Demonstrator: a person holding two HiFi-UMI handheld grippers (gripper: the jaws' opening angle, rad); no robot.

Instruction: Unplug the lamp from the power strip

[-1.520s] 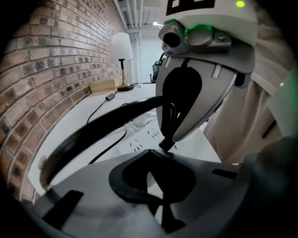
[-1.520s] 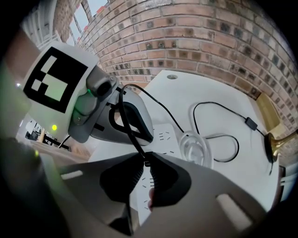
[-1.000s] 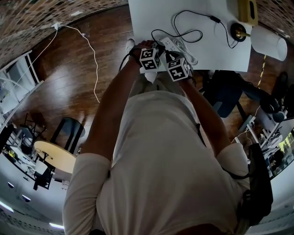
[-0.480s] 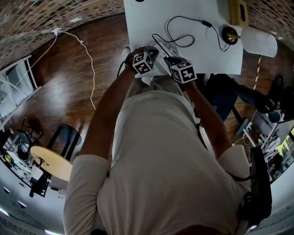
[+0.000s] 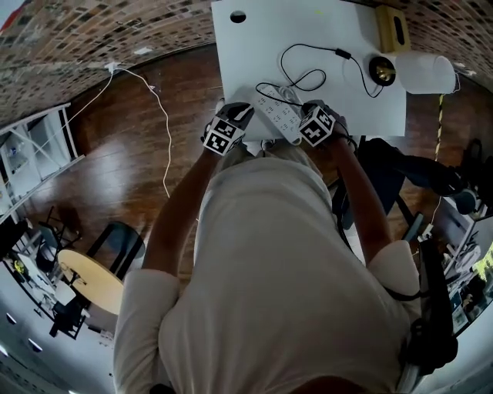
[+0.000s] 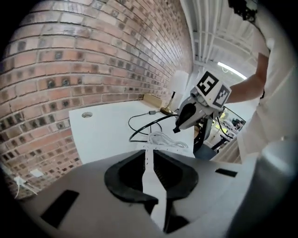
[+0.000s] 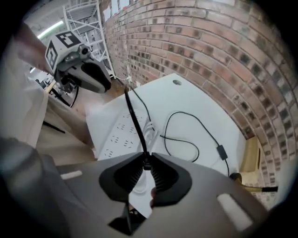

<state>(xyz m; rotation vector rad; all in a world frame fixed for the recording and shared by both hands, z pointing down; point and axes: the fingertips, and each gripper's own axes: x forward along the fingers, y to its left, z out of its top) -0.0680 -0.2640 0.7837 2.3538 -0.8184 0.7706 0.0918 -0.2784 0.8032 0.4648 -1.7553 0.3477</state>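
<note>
One white table [image 5: 254, 46] stands against a brick wall [image 6: 70, 56], with a single round hole [image 5: 237, 16] near its far left corner. At the far right of the table stands one lamp [image 5: 426, 73] with a pale shade, and just behind it lies one yellowish box [image 5: 393, 29]. One white power strip [image 5: 279, 117] lies slantwise near the table's front edge, between the two grippers, with its own white cable [image 6: 160, 138] bunched in a coil just beyond it.

The left gripper [image 6: 150, 158] hangs at the front edge, to the left of the power strip and apart from it. Its jaws have just been opening; they stand released with a narrow gap, and only the table surface shows through it.

The right gripper [image 7: 145, 160] is at the right end of the power strip and points steeply down. Its jaws have just eased a little wider, yet their tips are clamped on the lamp's black plug [image 7: 146, 163], which is raised clear of the power strip's sockets.

One thin black cord [image 7: 135, 123] runs from the plug over the power strip, loops on the table, and passes through one inline switch [image 5: 341, 54] to the lamp's base.

On the wooden floor [image 5: 154, 192] left of the table trails one loose white wire [image 5: 158, 108]
</note>
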